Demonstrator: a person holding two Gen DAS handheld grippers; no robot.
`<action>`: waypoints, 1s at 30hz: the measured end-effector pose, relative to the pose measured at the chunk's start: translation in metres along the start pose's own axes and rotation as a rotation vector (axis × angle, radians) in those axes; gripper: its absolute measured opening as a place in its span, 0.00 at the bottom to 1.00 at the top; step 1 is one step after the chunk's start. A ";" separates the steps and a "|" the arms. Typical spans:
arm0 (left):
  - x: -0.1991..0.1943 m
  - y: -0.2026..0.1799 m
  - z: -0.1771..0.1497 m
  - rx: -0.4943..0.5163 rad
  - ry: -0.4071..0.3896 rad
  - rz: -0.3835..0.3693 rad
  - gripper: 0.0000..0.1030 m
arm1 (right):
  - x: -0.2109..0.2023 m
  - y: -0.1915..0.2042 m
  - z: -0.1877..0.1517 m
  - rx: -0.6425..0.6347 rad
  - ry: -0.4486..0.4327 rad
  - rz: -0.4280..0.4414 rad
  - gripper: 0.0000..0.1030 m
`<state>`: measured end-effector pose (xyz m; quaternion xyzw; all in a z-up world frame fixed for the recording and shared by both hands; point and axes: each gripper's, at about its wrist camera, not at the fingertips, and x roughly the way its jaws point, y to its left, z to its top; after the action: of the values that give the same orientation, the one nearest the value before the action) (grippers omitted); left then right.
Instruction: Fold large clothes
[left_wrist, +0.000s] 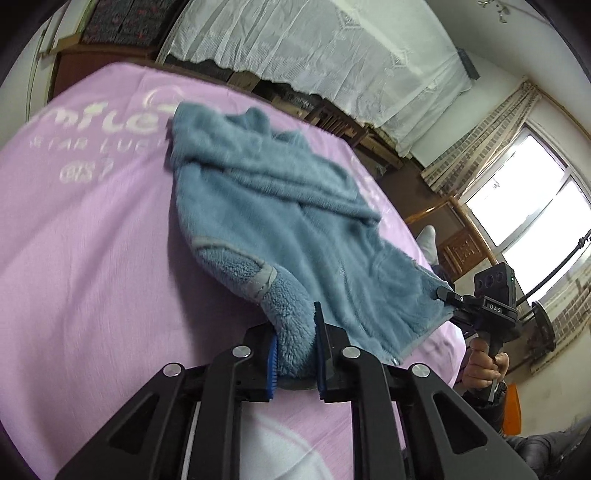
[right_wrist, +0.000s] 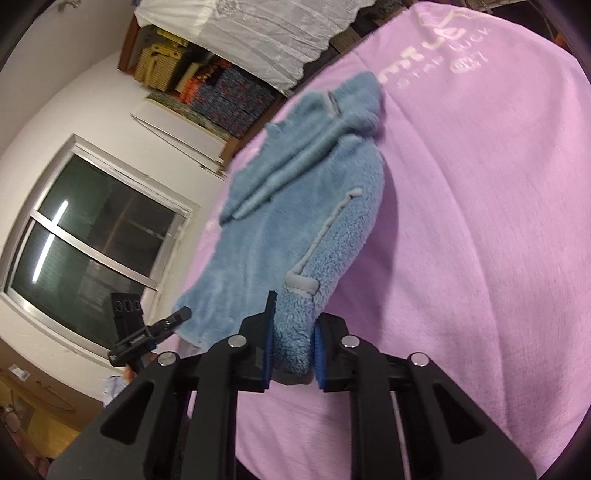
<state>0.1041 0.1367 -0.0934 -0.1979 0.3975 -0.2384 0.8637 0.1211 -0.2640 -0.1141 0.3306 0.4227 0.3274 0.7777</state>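
Fleece meets tongs on a pink bedspread: both of my grippers are clamped on one blue fleece jacket (left_wrist: 273, 206), which lies spread across the pink blanket (left_wrist: 85, 258) toward the side edge nearest me. My left gripper (left_wrist: 295, 347) has its blue-padded fingers (left_wrist: 272, 354) pressed against a thick fold of the jacket's lower corner, just below a grey-trimmed pocket opening (left_wrist: 264, 280). My right gripper (right_wrist: 293, 343) pinches the opposite lower corner of the same jacket (right_wrist: 295, 221), its blue pads (right_wrist: 319, 354) squeezing the plush just under a grey tab (right_wrist: 301, 284) at the end of a grey seam line. In each wrist view the other tool shows beside the hem: the right gripper appears at the far right of the left view (left_wrist: 443, 295), held in my bare right hand (left_wrist: 484, 365), and the left gripper's fingertip touches the hem in the right view (right_wrist: 181, 315). The jacket's collar end points toward white lettering (left_wrist: 107, 133) printed on the blanket. White lace curtain (left_wrist: 314, 48) hangs behind the bed, and a bright window (left_wrist: 532, 210) stands off the blanket's side edge.
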 end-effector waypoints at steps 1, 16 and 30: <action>-0.001 -0.003 0.004 0.006 -0.009 0.000 0.15 | -0.001 0.004 0.004 -0.007 -0.006 0.007 0.15; 0.001 -0.031 0.099 0.072 -0.125 0.051 0.15 | 0.010 0.051 0.102 -0.066 -0.080 0.059 0.15; 0.072 0.027 0.197 -0.018 -0.116 0.172 0.15 | 0.092 0.017 0.228 0.062 -0.088 0.004 0.15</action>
<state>0.3059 0.1477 -0.0307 -0.1841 0.3646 -0.1479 0.9007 0.3557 -0.2354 -0.0445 0.3692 0.3974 0.3009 0.7843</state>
